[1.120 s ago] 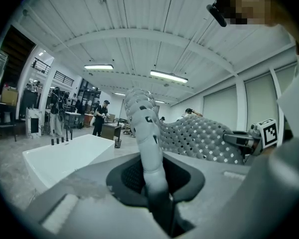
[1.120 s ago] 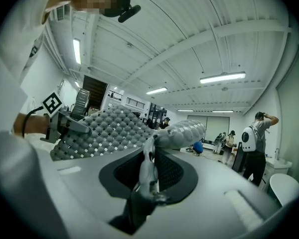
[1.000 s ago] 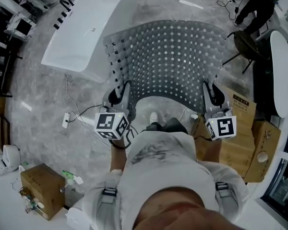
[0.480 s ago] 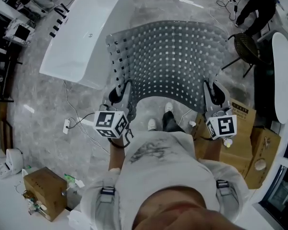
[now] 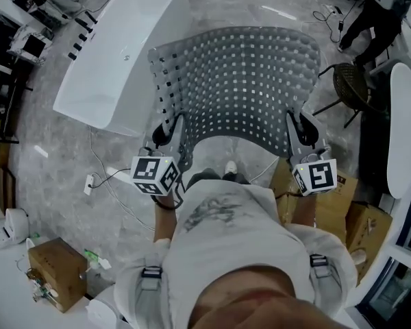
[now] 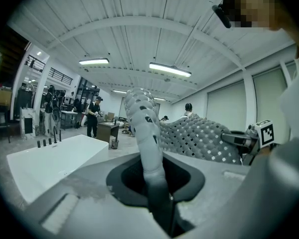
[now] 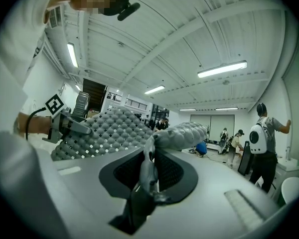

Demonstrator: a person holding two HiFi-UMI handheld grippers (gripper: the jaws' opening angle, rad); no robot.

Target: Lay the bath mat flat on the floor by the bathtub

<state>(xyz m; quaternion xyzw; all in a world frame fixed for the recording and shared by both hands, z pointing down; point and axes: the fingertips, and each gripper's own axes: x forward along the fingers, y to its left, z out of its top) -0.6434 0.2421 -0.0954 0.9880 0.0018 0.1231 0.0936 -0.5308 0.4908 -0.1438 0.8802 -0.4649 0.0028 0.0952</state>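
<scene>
Shifted nearer white rectangular bathtub beyond left claw: pliant grey perforated rubber bath mat, near corners clamped by it and right claw.

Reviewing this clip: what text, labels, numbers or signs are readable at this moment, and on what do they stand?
Nothing is legible.
Cubes on the left hand-held gripper and right hand-held gripper: square black-and-white markers, no words.
On the shirt: dark print, too blurred to read.
On the cardboard boxes: no print legible.
On the bath mat: no lettering.
</scene>
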